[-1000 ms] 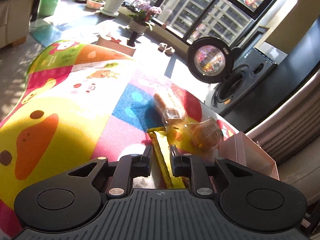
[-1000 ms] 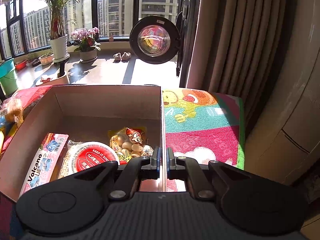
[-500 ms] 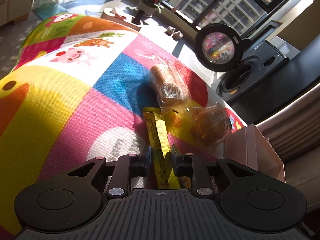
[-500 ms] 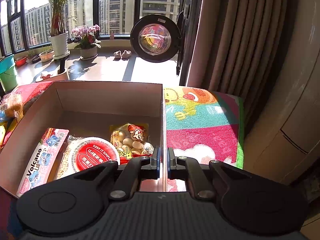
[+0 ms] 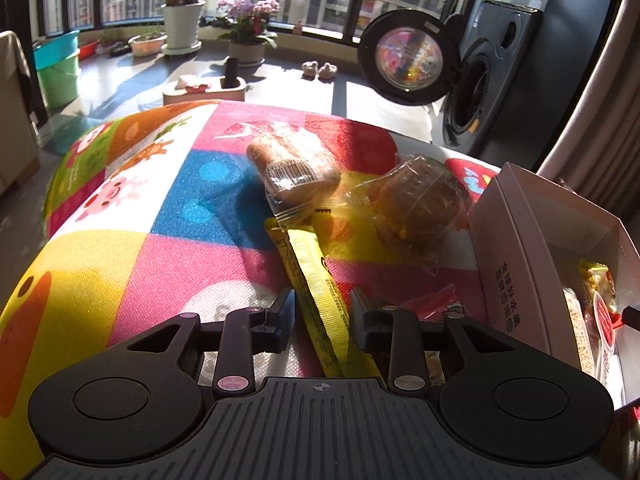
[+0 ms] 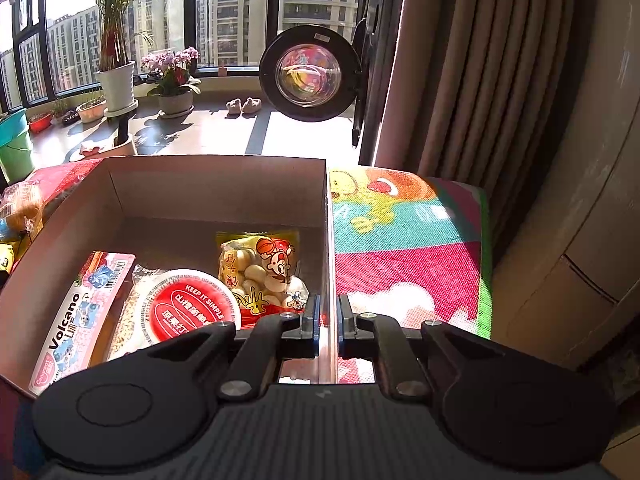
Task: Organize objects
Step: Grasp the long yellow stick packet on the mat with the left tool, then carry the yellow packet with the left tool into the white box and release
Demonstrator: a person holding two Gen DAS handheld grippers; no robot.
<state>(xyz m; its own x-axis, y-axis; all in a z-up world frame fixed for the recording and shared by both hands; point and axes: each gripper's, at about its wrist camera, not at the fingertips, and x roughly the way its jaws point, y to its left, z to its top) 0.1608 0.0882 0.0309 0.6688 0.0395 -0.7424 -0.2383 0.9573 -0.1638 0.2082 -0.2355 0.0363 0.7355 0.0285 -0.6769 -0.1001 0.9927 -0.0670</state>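
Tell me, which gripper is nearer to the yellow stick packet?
Left. The left gripper has its open fingers on both sides of the yellow stick packet. The right gripper is apart, shut on the cardboard box wall.

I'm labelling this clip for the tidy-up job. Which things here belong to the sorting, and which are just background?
Part of the job:
- yellow snack stick, between the open left gripper fingers
- two wrapped buns on the mat
- cardboard box, its wall pinched by the right gripper
- Volcano pack, red-lidded tub, mushroom-print bag inside the box

Just background:
- washing machine door
- flower pots
- green bucket
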